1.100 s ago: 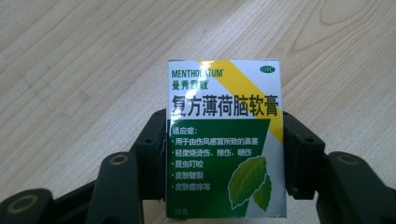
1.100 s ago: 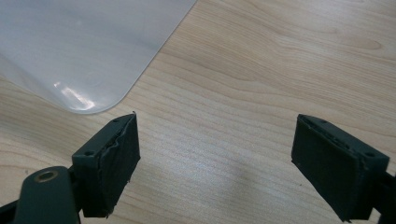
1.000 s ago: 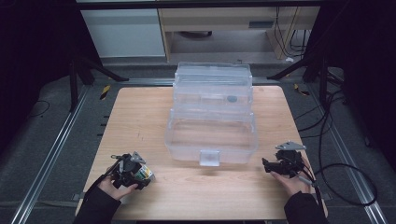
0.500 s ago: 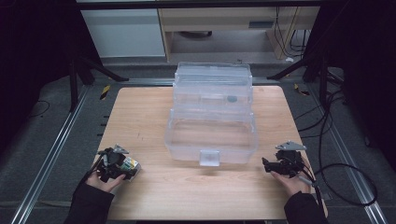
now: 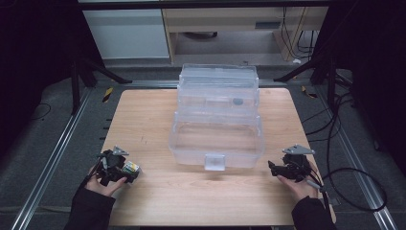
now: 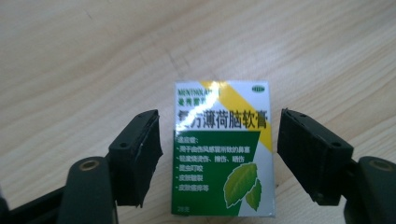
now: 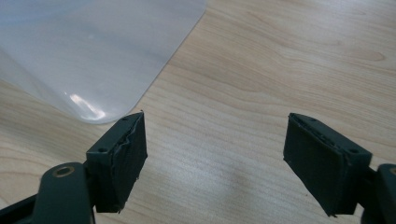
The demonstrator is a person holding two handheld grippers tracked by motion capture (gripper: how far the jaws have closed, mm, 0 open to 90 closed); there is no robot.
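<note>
Looks like a lab or test rig setup, light wooden table [image 5: 158, 201] boxed in by metal rails [image 5: 52, 158], dark grey floor [image 5: 43, 124], loose black cables [image 5: 356, 187] trailing around, pale cabinets [image 5: 129, 33] at the back

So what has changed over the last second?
The left gripper slid left toward the table edge with the small box, and its jaws have just been opening, pads now off the box. The right gripper and clear bin stayed put.
</note>
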